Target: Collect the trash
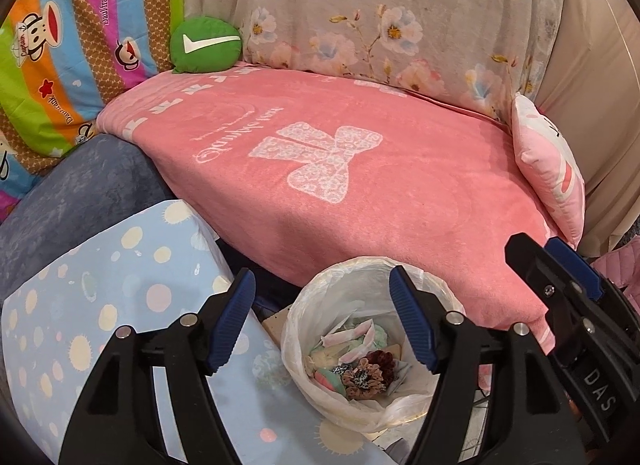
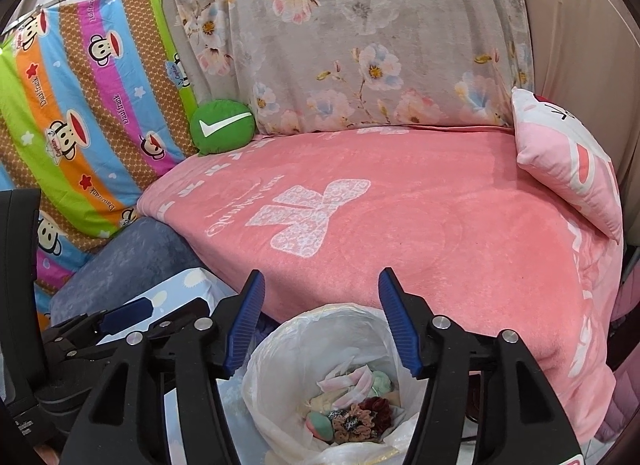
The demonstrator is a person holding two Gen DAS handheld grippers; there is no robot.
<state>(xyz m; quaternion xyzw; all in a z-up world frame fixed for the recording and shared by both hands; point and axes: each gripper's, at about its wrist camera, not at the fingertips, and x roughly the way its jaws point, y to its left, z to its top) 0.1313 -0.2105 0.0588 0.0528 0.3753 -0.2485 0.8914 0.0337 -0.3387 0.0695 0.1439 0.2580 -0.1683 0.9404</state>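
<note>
A small bin lined with a white plastic bag (image 1: 304, 321) (image 2: 280, 349) stands in front of the sofa. Inside lie crumpled wrappers and paper (image 1: 352, 339) (image 2: 352, 381) and frilly scrunchies (image 1: 366, 375) (image 2: 356, 419). My left gripper (image 1: 322, 321) is open and empty above the bin's rim. My right gripper (image 2: 320, 321) is open and empty, also above the bin. The right gripper shows at the right edge of the left wrist view (image 1: 576, 277). The left gripper shows at the lower left of the right wrist view (image 2: 124, 315).
A pink blanket with a white bow print (image 1: 360, 169) (image 2: 400, 217) covers the sofa seat. A green check-mark cushion (image 1: 206, 45) (image 2: 222, 127) and a pink cushion (image 1: 548, 173) (image 2: 568, 157) sit on it. A dotted light-blue box (image 1: 104, 305) stands left of the bin.
</note>
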